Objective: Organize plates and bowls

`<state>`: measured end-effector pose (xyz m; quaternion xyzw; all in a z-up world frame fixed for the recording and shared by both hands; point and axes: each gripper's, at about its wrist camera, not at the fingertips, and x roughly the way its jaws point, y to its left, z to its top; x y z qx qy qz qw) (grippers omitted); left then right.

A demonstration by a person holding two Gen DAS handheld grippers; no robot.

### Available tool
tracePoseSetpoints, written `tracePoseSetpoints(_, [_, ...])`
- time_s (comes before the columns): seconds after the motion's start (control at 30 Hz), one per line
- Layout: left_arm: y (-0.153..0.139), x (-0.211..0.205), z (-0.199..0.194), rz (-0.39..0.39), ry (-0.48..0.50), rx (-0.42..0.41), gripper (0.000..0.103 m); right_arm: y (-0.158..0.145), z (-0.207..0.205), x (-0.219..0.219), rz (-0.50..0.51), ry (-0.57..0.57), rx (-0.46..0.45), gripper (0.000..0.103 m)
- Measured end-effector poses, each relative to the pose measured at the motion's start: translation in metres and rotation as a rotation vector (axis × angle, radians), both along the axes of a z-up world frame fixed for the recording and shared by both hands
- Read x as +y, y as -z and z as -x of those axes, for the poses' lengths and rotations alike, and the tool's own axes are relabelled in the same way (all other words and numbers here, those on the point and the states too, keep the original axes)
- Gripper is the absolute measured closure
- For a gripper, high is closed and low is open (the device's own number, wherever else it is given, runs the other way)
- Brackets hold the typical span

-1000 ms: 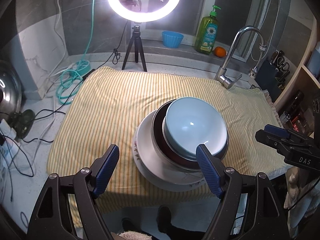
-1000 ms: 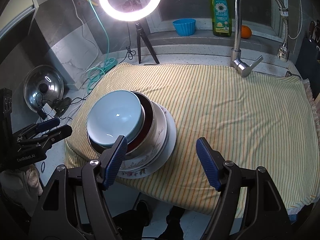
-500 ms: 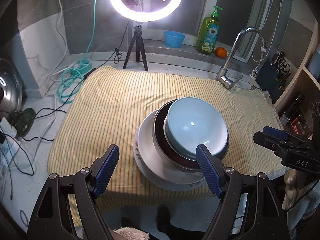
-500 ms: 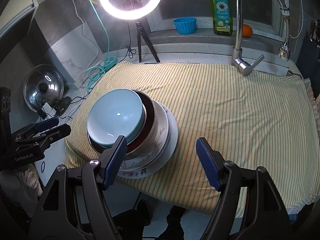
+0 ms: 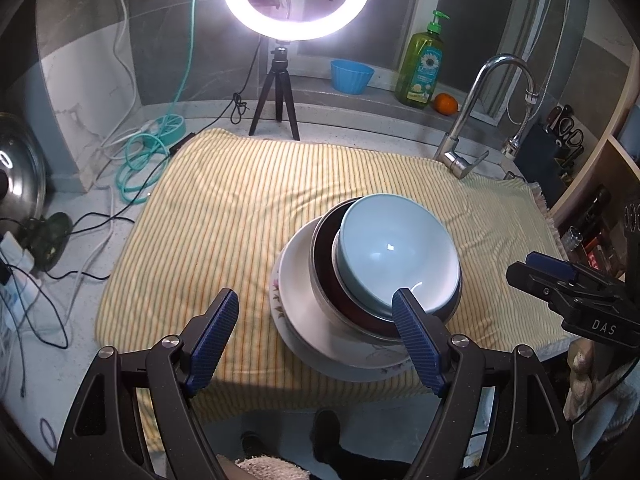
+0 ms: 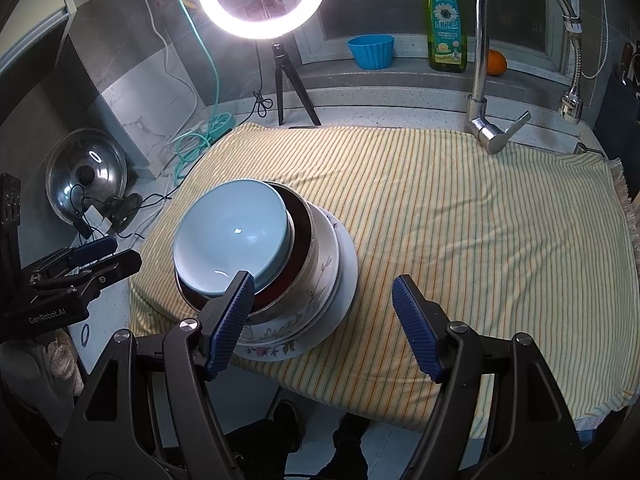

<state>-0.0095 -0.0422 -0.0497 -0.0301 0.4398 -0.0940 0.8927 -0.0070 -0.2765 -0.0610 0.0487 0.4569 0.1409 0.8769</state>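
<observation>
I hold both the left gripper [image 5: 316, 340] and right gripper [image 6: 322, 320] spread wide, gripping nothing. The light-blue bowl [image 5: 396, 252] tops the stack ahead of my fingers, nested in a dark-lined bowl [image 6: 298, 240] over 2 plates [image 6: 344, 276]. Glazed, slippery, breakable: I'd pinch its rim.

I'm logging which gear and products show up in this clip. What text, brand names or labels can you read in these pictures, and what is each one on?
"DAS": white letters on the black body of the right hand-held gripper, seen from the left wrist.
"GenRobot.AI": on the black body of the left hand-held gripper, seen from the right wrist.
Label of the green dish soap bottle: a sunflower picture with printed text, too small and blurred to read.
No other text is readable.
</observation>
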Motion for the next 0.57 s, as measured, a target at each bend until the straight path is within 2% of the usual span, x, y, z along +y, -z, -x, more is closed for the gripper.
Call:
tracePoseSetpoints(0.33, [0.0028, -0.0005, -0.0045, -0.013, -0.013, 0.015, 0.024, 0.0037, -0.0050, 0.0022, 0.001, 0.007, 0.010, 0.029])
tracePoseSetpoints(0.57, [0.0012, -0.0018, -0.0049, -0.036, -0.010, -0.017, 0.024, 0.0086, -0.0066, 0.0005, 0.001, 0.016, 0.019, 0.029])
